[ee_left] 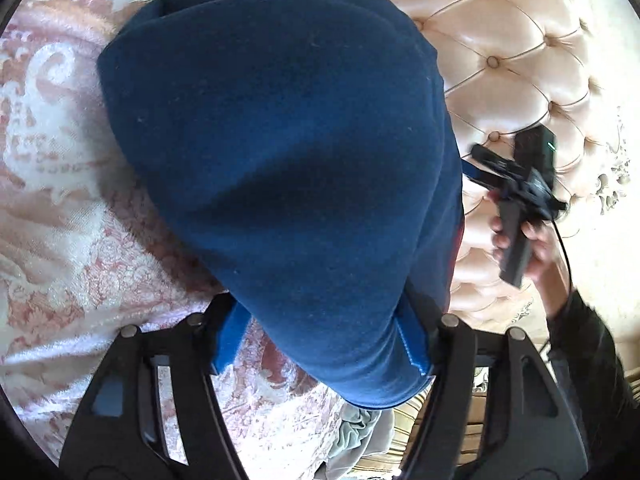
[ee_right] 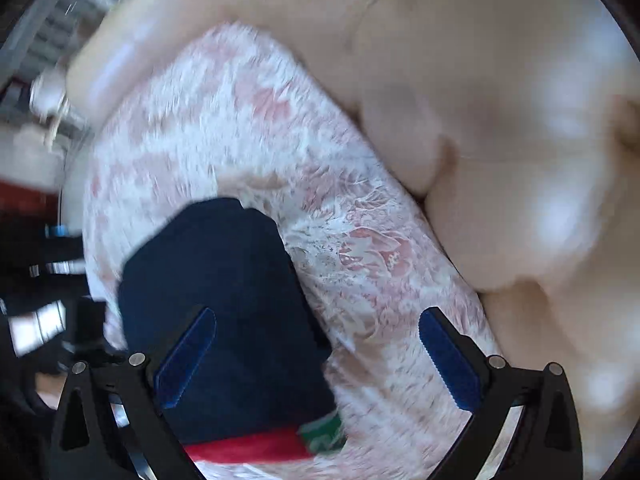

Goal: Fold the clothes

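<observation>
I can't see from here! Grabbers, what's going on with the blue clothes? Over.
Left gripper closed on folded blue garment, lifted over bedspread. Right gripper open, empty. Padded headboard close alongside.

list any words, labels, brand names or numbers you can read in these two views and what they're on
None can be read in either view.
The blue garment shows plain fabric, with no print or tag in sight.
The green patch at its red hem in the right wrist view may carry light marks, but they are too blurred to read.
The right gripper shows only a small green light, no lettering.
The bedspread has a woven pattern only.
</observation>
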The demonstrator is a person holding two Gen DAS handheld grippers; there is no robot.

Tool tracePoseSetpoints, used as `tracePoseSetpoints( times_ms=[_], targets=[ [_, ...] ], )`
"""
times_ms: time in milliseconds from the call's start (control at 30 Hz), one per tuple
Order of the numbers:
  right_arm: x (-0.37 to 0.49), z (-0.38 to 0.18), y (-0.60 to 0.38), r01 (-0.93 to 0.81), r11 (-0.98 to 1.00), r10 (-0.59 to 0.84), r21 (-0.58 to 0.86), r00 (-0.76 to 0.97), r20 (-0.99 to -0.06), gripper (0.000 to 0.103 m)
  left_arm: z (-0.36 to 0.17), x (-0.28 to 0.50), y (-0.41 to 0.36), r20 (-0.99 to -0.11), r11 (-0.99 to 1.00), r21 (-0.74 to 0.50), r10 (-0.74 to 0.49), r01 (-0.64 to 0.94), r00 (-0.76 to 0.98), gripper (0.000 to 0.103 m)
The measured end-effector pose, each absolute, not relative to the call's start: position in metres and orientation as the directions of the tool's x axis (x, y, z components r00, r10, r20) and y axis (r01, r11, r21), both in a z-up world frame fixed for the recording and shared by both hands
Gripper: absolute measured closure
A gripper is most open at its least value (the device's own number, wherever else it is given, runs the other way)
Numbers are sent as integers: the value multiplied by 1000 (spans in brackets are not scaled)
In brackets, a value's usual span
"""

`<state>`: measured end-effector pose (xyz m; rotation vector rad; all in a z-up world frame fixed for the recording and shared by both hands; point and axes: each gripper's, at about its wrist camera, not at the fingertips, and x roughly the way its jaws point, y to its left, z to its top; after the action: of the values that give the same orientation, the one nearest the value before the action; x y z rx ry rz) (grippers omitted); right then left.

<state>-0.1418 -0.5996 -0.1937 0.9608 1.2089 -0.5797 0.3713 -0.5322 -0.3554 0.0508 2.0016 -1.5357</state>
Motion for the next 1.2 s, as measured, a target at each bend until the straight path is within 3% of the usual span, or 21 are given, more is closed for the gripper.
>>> tracePoseSetpoints(
  times_ms=[300, 533, 800, 833, 867, 933, 1200],
  targets=[
    [-120, -255, -606, 725, 538, 335, 430, 284, -898, 0, -348, 368, -524, -478, 278, -875, -365, 397, -799, 34],
    [-108, -280, -595, 636, 487, 517, 599, 344, -784, 0, -335, 375, -511, -476, 259, -878, -371, 403, -797, 35],
    [-109, -299, -594, 601, 455, 587, 657, 352, -729, 0, -330, 380, -522, -468, 261, -881, -352, 396, -810, 37],
    [-109, -297, -594, 593, 447, 596, 670, 361, -717, 5, -328, 379, -524, -470, 259, -879, -343, 399, -813, 39],
    [-109, -295, -593, 584, 439, 605, 683, 369, -705, 32, -326, 378, -526, -472, 257, -878, -334, 403, -816, 41],
    [-109, -281, -591, 538, 455, 591, 710, 414, -692, 49, -322, 376, -529, -475, 253, -876, -316, 410, -821, 45],
    [-123, -259, -582, 535, 478, 523, 696, 464, -715, 60, -278, 361, -559, -507, 157, -862, -282, 482, -814, 53]
  ],
)
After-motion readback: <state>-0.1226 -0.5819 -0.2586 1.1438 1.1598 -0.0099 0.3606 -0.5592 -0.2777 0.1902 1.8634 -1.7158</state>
